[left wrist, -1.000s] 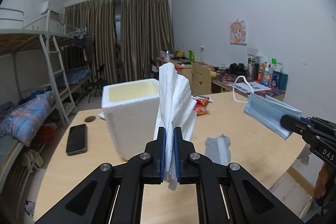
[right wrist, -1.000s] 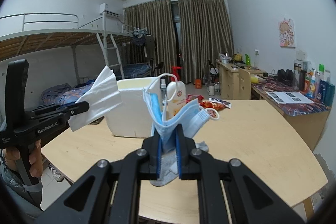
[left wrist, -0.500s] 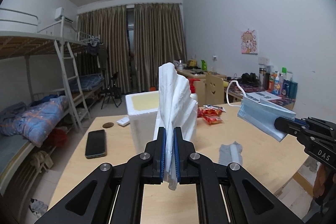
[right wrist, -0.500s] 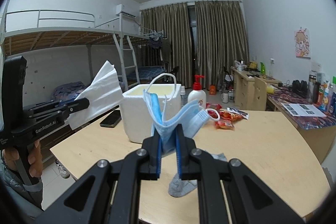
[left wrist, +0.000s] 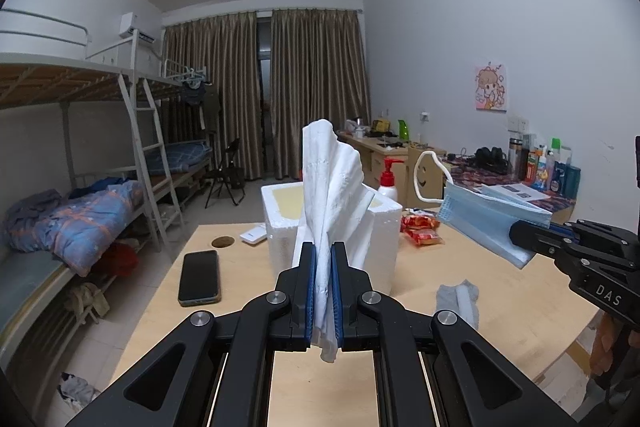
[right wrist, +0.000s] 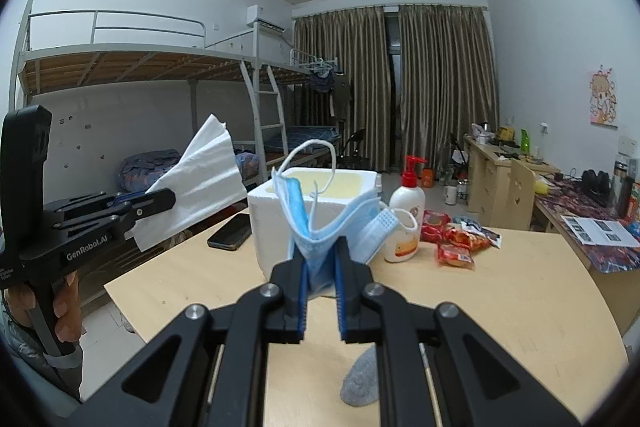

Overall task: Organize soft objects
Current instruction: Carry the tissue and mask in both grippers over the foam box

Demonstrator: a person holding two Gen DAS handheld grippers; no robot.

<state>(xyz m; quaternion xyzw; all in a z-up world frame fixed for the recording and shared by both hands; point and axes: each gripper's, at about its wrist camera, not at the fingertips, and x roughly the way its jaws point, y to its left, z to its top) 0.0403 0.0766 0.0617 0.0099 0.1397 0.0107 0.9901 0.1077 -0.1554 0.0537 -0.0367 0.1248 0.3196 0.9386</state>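
The tissue [left wrist: 332, 195] is white, creased and fanned upward, pinched at its lower part between the blue pads of the left gripper [left wrist: 323, 291], whose jaws are narrow and clamped on it; a small corner hangs below the pads. The mask [right wrist: 316, 223] is pale blue, pleated and folded over, with white ear loops curling up and to the right; the right gripper [right wrist: 321, 291] has its jaws closed on its lower fold. Both things are held in the air above the near edge of the table [right wrist: 520, 291], in front of the white foam box [right wrist: 276, 227], whose open top shows a yellowish inside. The left view alone shows a small white pack [left wrist: 253, 236] and a dark round spot on the table behind the phone [left wrist: 199, 277], and the whole grey sock [left wrist: 458, 301] lying flat to the right of the box; the right view shows only the sock's tip under its gripper. The right view alone shows the whole pump bottle [right wrist: 406, 223] beside the box and a hand [right wrist: 64, 303] around the left gripper's handle. Counted: one tissue, one mask, one sock, one box, one phone, one bottle, and a few red snack packets [right wrist: 454, 247], too bunched together to count surely.
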